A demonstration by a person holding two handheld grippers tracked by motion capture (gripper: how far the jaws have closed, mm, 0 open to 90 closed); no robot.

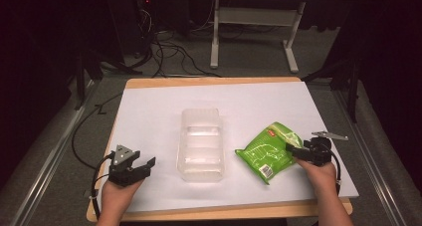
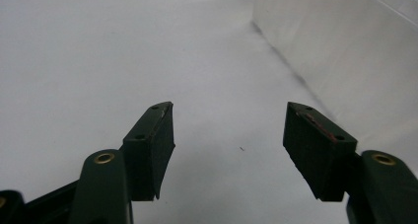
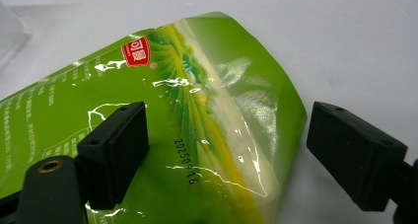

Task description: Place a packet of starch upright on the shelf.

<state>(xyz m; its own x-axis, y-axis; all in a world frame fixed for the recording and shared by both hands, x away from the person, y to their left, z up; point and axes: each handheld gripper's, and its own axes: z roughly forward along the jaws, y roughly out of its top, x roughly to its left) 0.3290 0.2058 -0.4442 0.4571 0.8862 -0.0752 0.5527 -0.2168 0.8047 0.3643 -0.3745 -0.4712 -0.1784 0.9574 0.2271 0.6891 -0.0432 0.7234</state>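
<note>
High view: the green packet (image 1: 266,154) lies flat on the white table sheet (image 1: 149,111), at about 4 o'clock from the table's centre, with its barcode end toward the near edge. The right gripper (image 1: 293,153) sits at the packet's 3 o'clock edge. Its jaws stand spread. In the right gripper view the packet's (image 3: 162,135) end lies between and beneath the jaws; one pad (image 3: 121,145) overlaps the film and the other stands off the packet's edge over bare sheet. Whether the overlapping pad touches the film cannot be told. A printed date code and a red logo show on the packet.

The clear plastic container (image 1: 200,144) stands just beside the packet at its 9 o'clock, near the table's centre, apart from it.

The left gripper (image 1: 142,167) rests at about 8 o'clock from the table's centre, jaws spread and empty, with the container wall (image 2: 340,51) at its 1 o'clock in the left gripper view.
</note>
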